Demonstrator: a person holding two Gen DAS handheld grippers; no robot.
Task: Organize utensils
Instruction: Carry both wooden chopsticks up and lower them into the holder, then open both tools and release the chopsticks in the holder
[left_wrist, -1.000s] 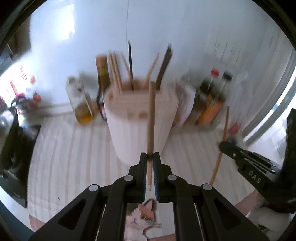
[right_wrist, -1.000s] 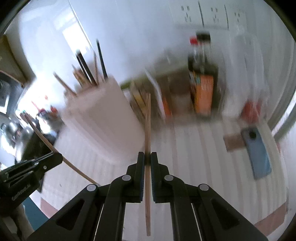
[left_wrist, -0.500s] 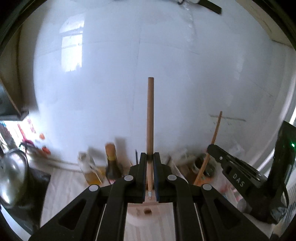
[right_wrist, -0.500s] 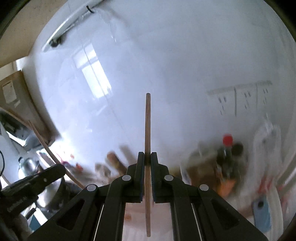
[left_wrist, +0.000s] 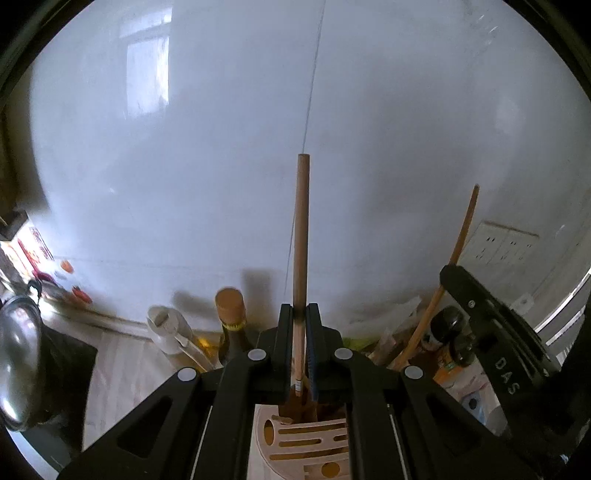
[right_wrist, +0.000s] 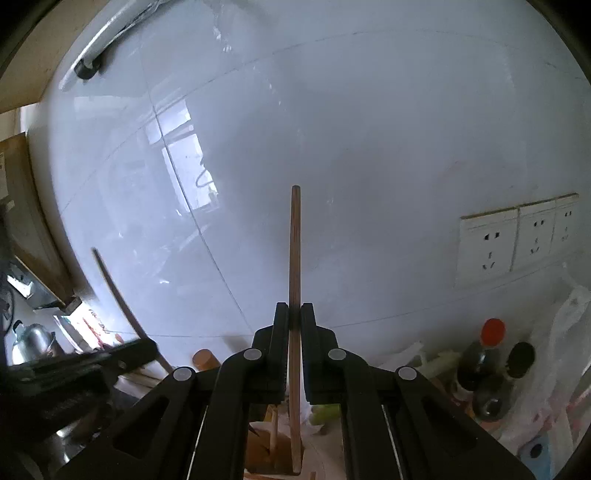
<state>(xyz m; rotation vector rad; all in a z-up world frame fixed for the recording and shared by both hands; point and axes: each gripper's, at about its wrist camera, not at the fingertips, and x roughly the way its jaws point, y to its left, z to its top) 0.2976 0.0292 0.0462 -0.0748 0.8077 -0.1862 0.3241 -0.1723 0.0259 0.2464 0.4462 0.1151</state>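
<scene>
**Both chopsticks clamped, poised over the holder slots**

Left tongs (left_wrist: 300, 314) are closed tight on a chopstick (left_wrist: 301, 229). Right tongs (right_wrist: 294, 314) are likewise pinched on the second chopstick (right_wrist: 294, 251). Each stick runs along its tongs' line, long axis near upright, upper end free against the white wall.

Key relation: the holder (left_wrist: 306, 439) sits directly below both tongs. In the left view the stick's lower end sits just above, or just inside, the brown back compartment; hard to tell which, as the tongs hide the tip. In the right view the lower end (right_wrist: 296, 469) looks to reach the brown compartment too. The coming move is straight down along the stick's axis, then release. Left looks slightly better centred over the slots.

Versus a second ago: the holder was out ahead of both tongs, seen from the side on the striped surface, frame blurred. Now both views look down on its top with wall filling the frame. Grip unchanged on both. The right tongs' stick (left_wrist: 458, 254) shows at the left view's right edge, bottles (right_wrist: 487, 373) behind.
</scene>
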